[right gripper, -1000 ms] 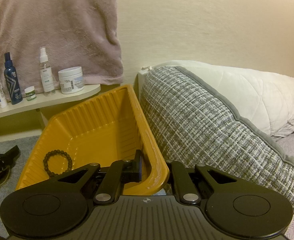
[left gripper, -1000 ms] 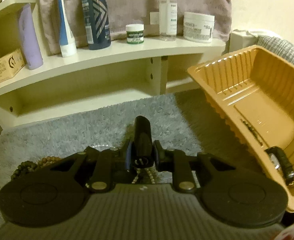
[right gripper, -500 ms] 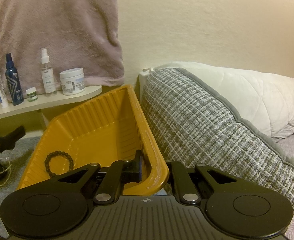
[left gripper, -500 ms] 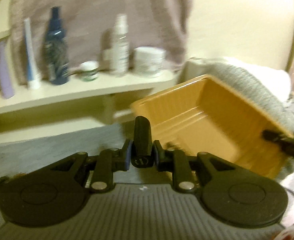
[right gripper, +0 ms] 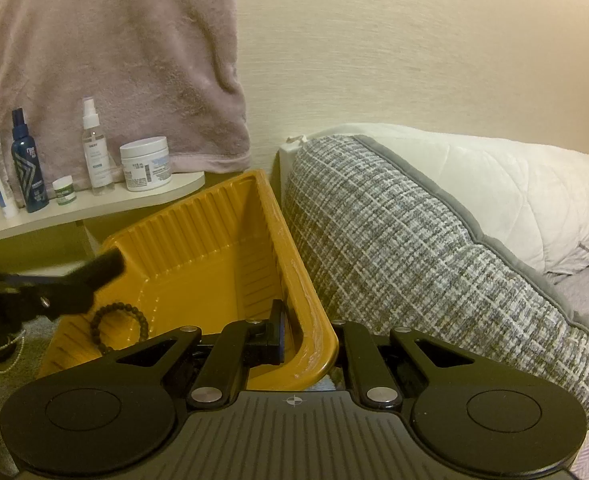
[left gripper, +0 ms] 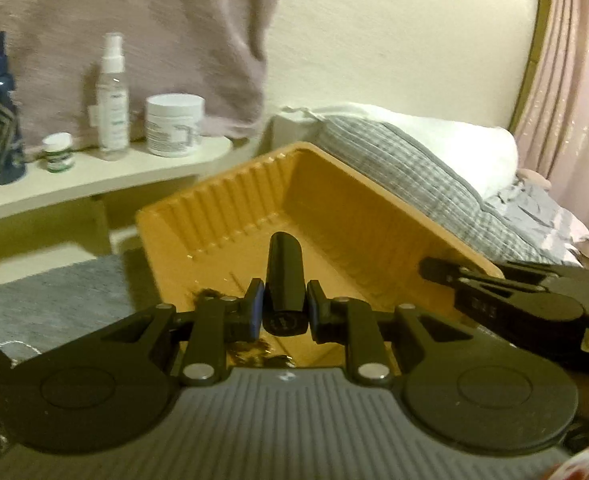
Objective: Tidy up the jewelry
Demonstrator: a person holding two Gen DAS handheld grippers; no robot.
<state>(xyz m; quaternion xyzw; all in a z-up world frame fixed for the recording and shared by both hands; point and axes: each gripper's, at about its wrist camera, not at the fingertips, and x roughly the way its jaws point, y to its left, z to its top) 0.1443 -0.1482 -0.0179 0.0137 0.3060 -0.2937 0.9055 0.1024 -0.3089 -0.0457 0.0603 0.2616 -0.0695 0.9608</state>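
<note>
With the right gripper (right gripper: pixel 308 344) clamped on the orange tray's (right gripper: pixel 214 256) near rim, carry the left gripper (left gripper: pixel 282 312), pinching a pearl necklace (right gripper: pixel 2 346), ahead over the tray before letting go

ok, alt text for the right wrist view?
The right gripper clamps the near rim of a tilted orange tray holding a dark bead bracelet. The left gripper reaches in from the left; a grey pillow lies right.

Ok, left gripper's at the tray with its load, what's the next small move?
Probably carry the left gripper further over the orange tray before opening: its black piece is over it, but the pearl strand hangs outside the rim.
</note>
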